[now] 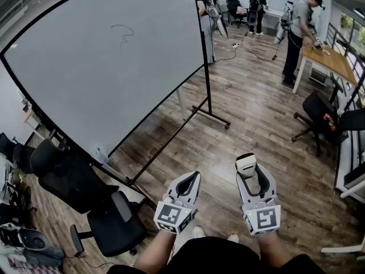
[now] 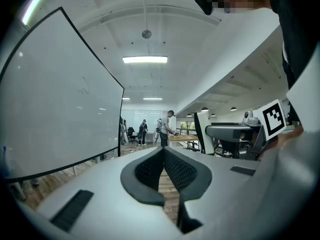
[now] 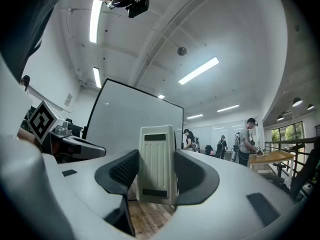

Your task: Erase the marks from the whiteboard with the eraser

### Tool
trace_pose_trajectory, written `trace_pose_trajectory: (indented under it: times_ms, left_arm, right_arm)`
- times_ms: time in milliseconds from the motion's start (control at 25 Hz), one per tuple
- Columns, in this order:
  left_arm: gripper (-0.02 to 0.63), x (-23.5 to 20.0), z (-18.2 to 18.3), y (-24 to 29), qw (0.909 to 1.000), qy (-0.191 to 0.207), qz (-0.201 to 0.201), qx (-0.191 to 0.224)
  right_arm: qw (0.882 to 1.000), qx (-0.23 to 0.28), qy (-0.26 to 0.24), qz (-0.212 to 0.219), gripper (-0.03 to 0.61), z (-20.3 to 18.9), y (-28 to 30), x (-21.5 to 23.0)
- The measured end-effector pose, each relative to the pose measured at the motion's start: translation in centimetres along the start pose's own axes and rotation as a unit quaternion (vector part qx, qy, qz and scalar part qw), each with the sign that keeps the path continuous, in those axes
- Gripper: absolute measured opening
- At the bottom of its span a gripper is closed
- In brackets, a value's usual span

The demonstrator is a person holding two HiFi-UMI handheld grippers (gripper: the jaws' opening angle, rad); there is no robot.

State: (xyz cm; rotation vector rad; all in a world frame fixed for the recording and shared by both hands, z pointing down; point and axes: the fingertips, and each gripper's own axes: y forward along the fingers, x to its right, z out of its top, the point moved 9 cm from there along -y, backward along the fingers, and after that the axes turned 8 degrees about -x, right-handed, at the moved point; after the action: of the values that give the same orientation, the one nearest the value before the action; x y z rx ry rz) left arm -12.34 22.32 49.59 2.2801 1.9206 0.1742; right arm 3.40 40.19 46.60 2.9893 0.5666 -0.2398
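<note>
A large whiteboard point(image 1: 102, 61) on a wheeled stand fills the upper left of the head view, with a thin dark squiggle point(image 1: 124, 36) near its top. It shows too as the whiteboard point(image 2: 55, 99) and the whiteboard point(image 3: 135, 119) in the gripper views. My right gripper point(image 1: 248, 173) is shut on a cream whiteboard eraser point(image 1: 246, 164), which stands upright between the jaws as the eraser point(image 3: 157, 164). My left gripper point(image 1: 191, 181) is shut with nothing in it, jaws touching at the left gripper point(image 2: 163, 156). Both grippers hang low over the wooden floor, well short of the board.
Black office chairs point(image 1: 85, 198) stand at the board's lower left, beside its stand legs point(image 1: 211, 116). A wooden table point(image 1: 333, 61) and another chair point(image 1: 319, 116) are at the right. Several people point(image 1: 299, 33) stand at the far end of the room.
</note>
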Motion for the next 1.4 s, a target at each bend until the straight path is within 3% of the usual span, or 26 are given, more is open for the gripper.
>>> trace_pose_trajectory:
  times_ms: [200,360,520,960,1080,1400]
  left_arm:
    - [0.018,-0.1,-0.3,-0.1,0.9993,0.024,-0.010,0.027]
    - [0.018,-1.2,0.3,-1.0,0.9998,0.009,-0.005,0.018]
    - [0.018,-3.1,-0.3,-1.7,0.9990,0.003,-0.025,0.038]
    - [0.018,-9.4,0.2,-4.4,0.9987,-0.005,-0.004,0.051]
    - [0.018,-11.2,-0.1,-3.8,0.9986,0.012,-0.009,0.050]
    - [0.019,-15.8,0.4,-1.1,0.9986,-0.002,0.017,0.050]
  right_arm:
    - [1.000,0.003,-0.003,0.001,0.245,0.1,0.2,-0.3]
    - [1.000,0.002,-0.007,0.000,0.245,0.5,0.9,-1.6]
    - [1.000,0.006,-0.001,-0.002,0.245,0.9,2.4,-3.6]
    - [1.000,0.024,-0.004,-0.003,0.247,2.9,6.3,-7.7]
    - [1.000,0.020,-0.003,0.002,0.247,2.9,8.4,-8.1]
    - [0.999,0.026,-0.012,0.025,0.249,3.1,15.1,-7.6]
